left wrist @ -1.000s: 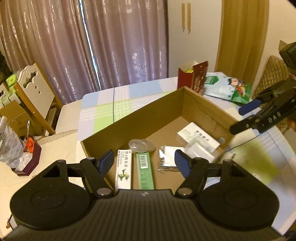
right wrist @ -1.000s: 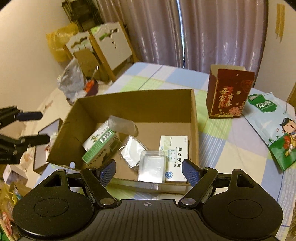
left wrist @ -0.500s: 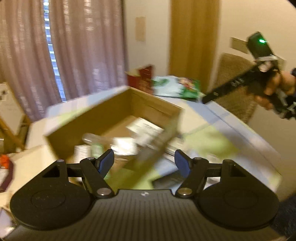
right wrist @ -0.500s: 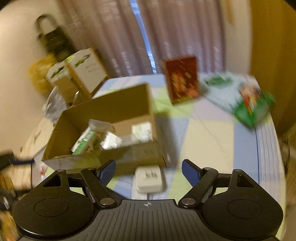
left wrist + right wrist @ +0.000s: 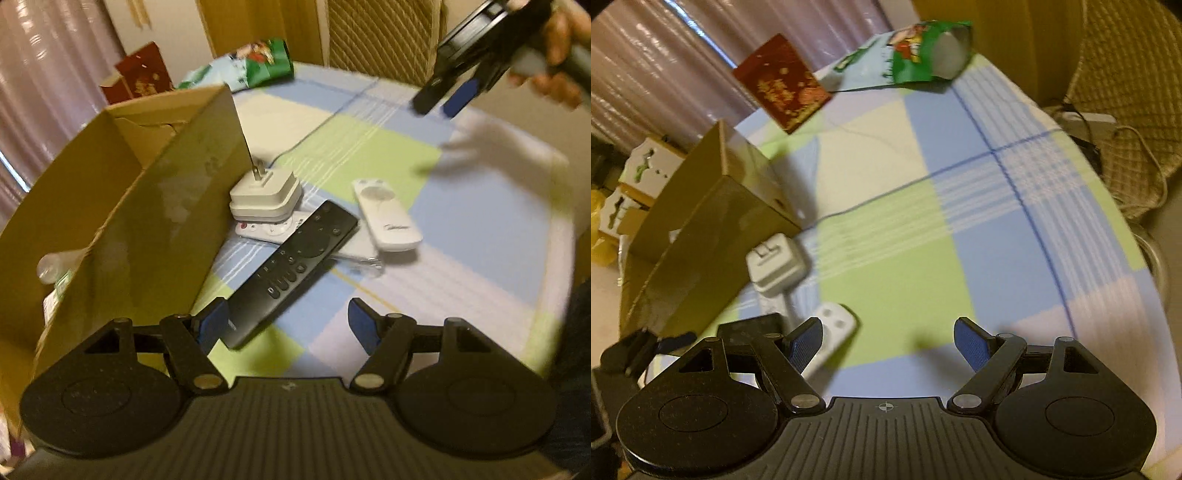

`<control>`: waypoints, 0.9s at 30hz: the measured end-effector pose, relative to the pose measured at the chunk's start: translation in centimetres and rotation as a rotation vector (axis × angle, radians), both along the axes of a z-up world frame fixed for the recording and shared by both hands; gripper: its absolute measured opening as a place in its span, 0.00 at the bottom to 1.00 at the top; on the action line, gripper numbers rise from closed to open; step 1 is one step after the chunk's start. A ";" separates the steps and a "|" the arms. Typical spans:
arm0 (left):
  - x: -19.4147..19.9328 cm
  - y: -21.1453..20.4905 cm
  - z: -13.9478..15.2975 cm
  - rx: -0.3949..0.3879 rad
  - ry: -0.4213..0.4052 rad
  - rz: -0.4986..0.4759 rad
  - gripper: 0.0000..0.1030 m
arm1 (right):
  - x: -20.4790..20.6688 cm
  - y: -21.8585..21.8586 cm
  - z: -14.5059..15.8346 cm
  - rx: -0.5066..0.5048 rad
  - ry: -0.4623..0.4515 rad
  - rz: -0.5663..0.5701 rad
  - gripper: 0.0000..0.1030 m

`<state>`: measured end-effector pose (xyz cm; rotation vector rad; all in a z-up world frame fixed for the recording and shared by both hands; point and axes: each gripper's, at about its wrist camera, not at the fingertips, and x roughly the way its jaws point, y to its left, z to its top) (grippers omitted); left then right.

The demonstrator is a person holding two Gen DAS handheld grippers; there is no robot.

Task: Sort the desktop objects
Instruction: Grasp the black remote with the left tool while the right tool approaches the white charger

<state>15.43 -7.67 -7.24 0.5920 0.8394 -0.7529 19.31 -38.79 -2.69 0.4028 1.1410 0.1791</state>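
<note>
Several small items are already lying in the box (image 5: 122, 206); a charger (image 5: 264, 194), a black remote (image 5: 291, 267) and white remotes (image 5: 386, 218) are still waiting on the counter (image 5: 443, 280) just beside it. Both grippers, left (image 5: 288, 319) and right (image 5: 888, 341), are hovering with jaws apart, holding nothing.

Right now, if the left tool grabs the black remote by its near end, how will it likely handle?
The black remote looks like a stiff flat bar, so it should lift without flexing. Its far end rests on a white remote, so it may drag that. Its smooth casing might slip.
</note>
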 end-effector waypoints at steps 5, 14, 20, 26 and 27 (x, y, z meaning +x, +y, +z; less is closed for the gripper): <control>2.4 -2.1 -2.7 0.052 -0.008 -0.057 0.66 | -0.9 -0.6 -0.9 0.003 0.031 -0.045 0.79; 4.7 -4.2 -5.2 0.085 -0.010 -0.134 0.65 | 0.2 0.9 -0.8 -0.005 0.020 -0.010 0.79; 4.6 -3.2 -5.1 0.043 0.028 -0.123 0.46 | 2.3 4.4 -0.6 -0.026 -0.038 0.140 0.79; 3.4 -0.9 -4.7 0.073 0.080 0.005 0.34 | 4.8 9.0 -1.0 -0.005 -0.116 0.341 0.79; 3.2 -0.3 -4.6 0.071 0.097 0.041 0.31 | 5.2 9.7 -1.2 0.004 -0.129 0.375 0.79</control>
